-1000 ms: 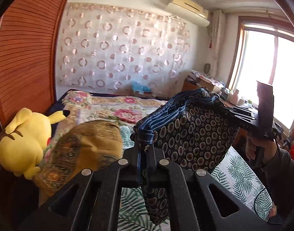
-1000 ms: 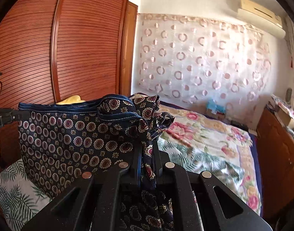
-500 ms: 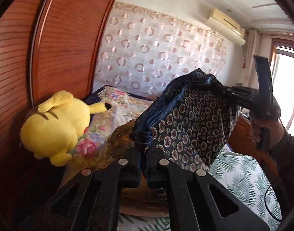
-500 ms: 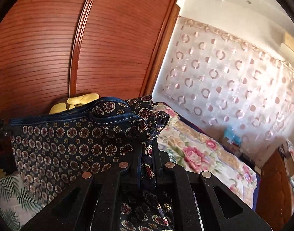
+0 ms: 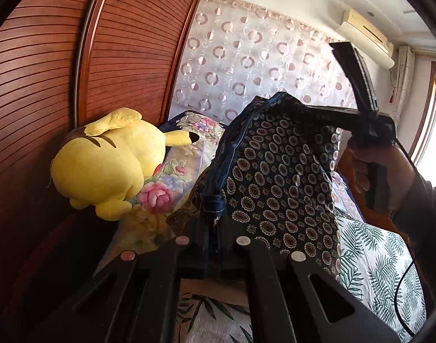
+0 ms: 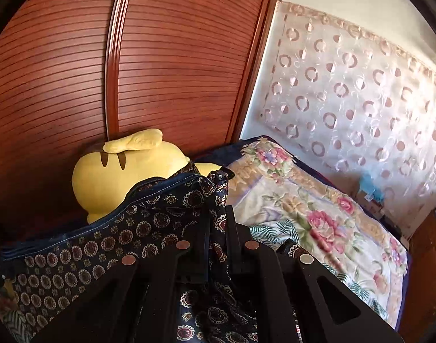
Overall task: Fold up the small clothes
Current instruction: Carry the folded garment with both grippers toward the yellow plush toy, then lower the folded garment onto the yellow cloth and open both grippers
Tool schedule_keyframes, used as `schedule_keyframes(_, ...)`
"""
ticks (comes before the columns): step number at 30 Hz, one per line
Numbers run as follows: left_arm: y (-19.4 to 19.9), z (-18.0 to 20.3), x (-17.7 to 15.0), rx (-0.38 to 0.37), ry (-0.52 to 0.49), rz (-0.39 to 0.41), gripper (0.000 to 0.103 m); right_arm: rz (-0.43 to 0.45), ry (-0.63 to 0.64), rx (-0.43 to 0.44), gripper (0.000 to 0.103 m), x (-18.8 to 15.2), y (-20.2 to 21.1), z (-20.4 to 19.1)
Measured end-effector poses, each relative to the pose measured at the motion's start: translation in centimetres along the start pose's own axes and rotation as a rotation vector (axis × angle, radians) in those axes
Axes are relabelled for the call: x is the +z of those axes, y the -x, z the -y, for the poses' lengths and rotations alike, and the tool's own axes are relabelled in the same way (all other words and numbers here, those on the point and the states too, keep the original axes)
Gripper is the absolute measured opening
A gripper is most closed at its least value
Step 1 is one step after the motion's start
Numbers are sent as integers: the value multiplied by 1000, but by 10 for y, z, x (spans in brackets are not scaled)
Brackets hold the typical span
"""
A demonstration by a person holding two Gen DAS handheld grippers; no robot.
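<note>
The left gripper [image 5: 213,223] pinches the blue waistband of the dark patterned shorts [image 5: 278,177]. The right gripper [image 6: 218,223] pinches the other end, so the shorts hang between them above the bed [image 6: 312,208]. Only the left view shows the person's hand [image 5: 380,171] and the leafy sheet [image 5: 383,268]. The yellow plush toy [image 5: 109,163] lies left of both grippers. No box or basket shows.

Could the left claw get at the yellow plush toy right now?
Probably not as things stand. The left claw is shut on the patterned shorts, whose other end the right claw pinches. The yellow plush toy lies unobstructed beside the wardrobe, but the shorts must go down first.
</note>
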State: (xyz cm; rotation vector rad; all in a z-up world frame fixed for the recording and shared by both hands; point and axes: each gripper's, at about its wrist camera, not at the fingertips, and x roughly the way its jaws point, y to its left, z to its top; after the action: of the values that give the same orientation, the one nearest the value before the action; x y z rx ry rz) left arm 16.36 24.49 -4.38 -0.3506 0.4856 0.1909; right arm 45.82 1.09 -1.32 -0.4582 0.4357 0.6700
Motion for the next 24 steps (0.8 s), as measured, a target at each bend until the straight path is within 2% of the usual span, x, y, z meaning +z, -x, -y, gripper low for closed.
schedule_keyframes(4, -2, 0, -5, 10, 12, -20, 4, -25, -15, 4, 9, 7, -14, 2)
schedule_keyframes(5, -4, 0, -6, 13, 15, -29, 4, -49, -26, 15, 15, 9, -16, 3)
schedule_keyframes(8, -7, -1, -6, 19, 19, -43, 4, -119, -65, 22, 25, 15, -26, 16)
schedule_keyframes(10, -8, -3, -4, 16, 26, -46, 4, -100, -83, 27, 29, 15, -19, 25)
schedule_keyframes(11, -9, -4, -3, 19, 25, -46, 4, -92, -90, 10, 38, 14, -14, 31)
schedule_keyframes(13, -10, -3, -2, 24, 21, -51, 4, -71, -106, -10, 49, 11, -4, 40)
schedule_keyframes(16, -13, -4, 0, 28, 14, -60, 4, -38, -111, -69, 49, -1, 10, 46)
schedule_keyframes(17, -13, -5, 0, 30, 10, -63, 4, -45, -117, -53, 49, -6, 12, 50)
schedule_keyframes(20, -14, -4, 2, 41, -5, -67, 4, -102, -126, 72, 49, -26, 7, 48)
schedule_keyframes(24, -15, -2, 2, 59, -32, -74, 4, -168, -147, 154, 49, -46, -1, 52)
